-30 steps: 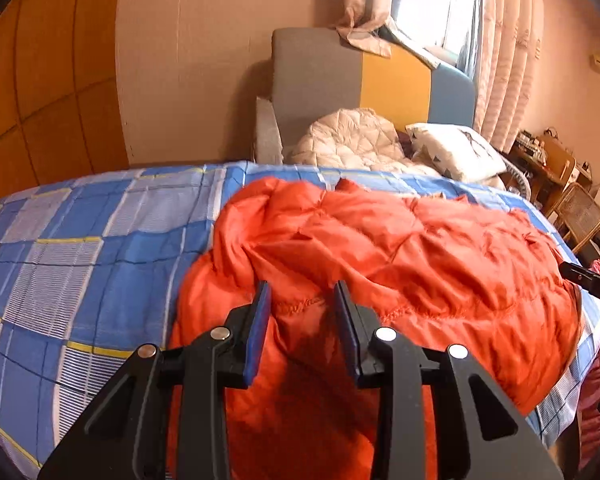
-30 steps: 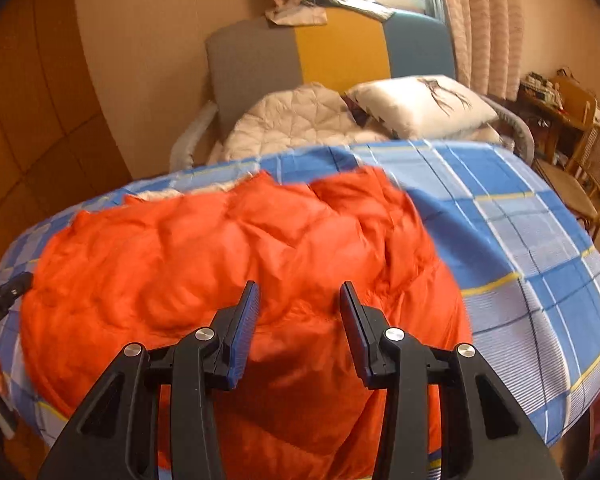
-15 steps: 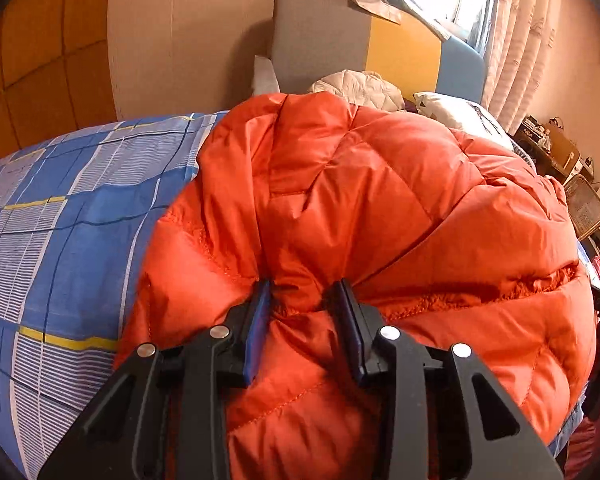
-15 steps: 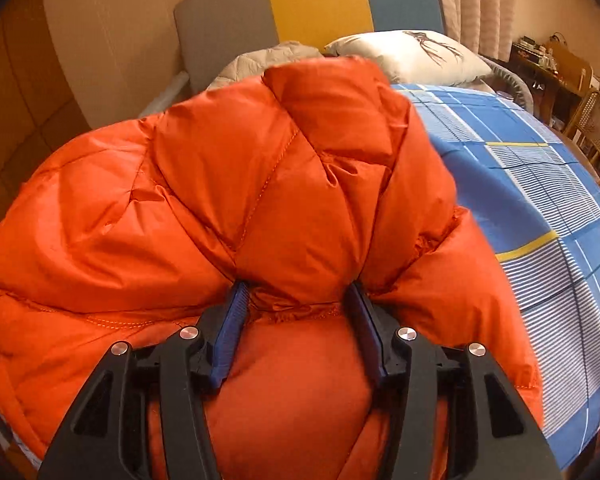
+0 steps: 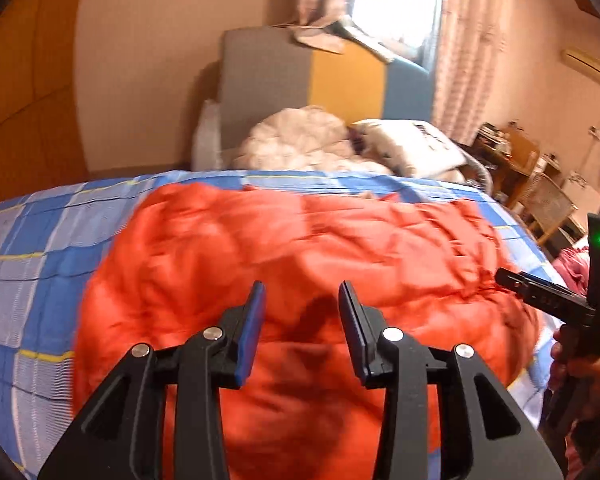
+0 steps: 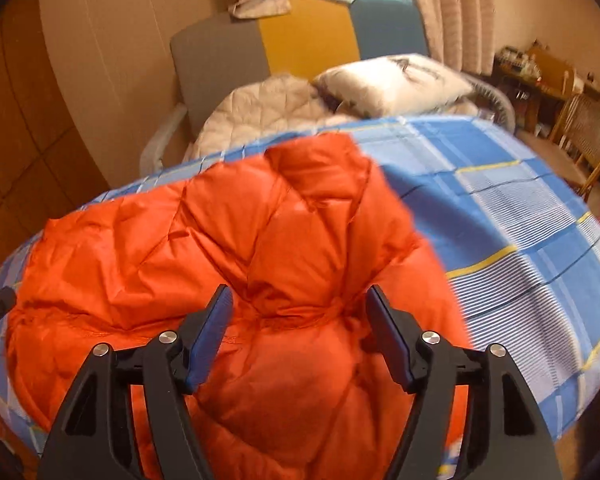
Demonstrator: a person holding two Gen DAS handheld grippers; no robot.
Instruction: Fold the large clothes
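Jacket: an orange quilted puffer jacket (image 5: 300, 248) of glossy, crinkled fabric is spread in a rounded heap on the bed, filling the lower centre of both views.
Bedsheet: a blue-and-white checked sheet (image 5: 40, 272) with thin yellow lines is seen from 9 to 12 o'clock around the jacket.
Left gripper (image 5: 302, 304): black plastic, blue pads; the jaws are opening, nothing pinched, fabric seen beyond the gap.
Right gripper (image 6: 298, 312): the jaws are opening, apart from a bunched seam between them.
Pillow (image 6: 396, 84): white, plump, at 1 o'clock.
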